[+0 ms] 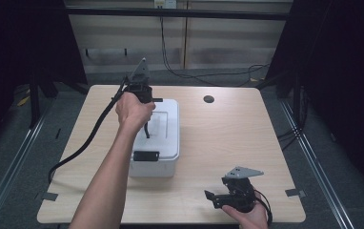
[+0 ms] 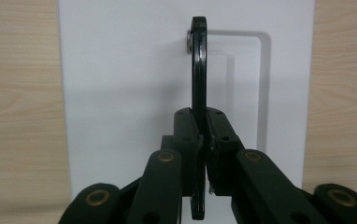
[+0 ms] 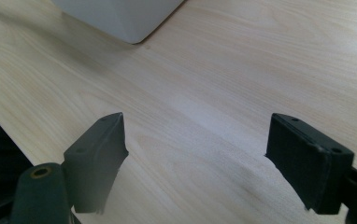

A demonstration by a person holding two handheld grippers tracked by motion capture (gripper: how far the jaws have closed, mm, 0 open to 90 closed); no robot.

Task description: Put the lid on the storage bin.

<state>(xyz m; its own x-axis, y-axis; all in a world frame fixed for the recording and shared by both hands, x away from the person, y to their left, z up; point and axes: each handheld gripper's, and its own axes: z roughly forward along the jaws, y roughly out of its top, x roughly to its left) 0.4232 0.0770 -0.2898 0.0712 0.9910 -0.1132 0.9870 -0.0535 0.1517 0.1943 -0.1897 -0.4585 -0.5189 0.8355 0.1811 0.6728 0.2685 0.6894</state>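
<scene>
In the high view my left hand-held gripper [image 1: 146, 125] sits left of centre, pointing down onto the white box [image 1: 170, 157] that stands on the table [image 1: 227, 138]. Its jaws are clamped tight on the black handle [image 1: 146, 130] that rises from the lid [image 1: 168, 117]. The handle lies directly under the left hand [image 1: 133, 110], between the fingertips, over the middle of the lid. On the box's near edge, toward the bottom of the frame, I see a black latch [image 1: 146, 155].

In the left gripper view the handle [image 2: 198, 70] stands edge-on as a thin black bar, its long axis running straight up the frame from between the jaws at bottom centre to its pivot [image 2: 189, 39] near the top centre. The pads [image 2: 188, 128] press on it from both sides. The white lid [image 2: 120, 93] spreads behind it, with table [image 2: 17, 93] showing at the left and right edges.

Further right in the high view, my right hand-held gripper [image 1: 213, 198] rests low at the bottom right of the frame, well apart from the box, its tips aimed left. In the right gripper view its jaws stand wide apart over bare table [image 3: 223, 70], nothing between them, and a corner of the box [image 3: 125, 21] sits at the upper left of the frame.
</scene>
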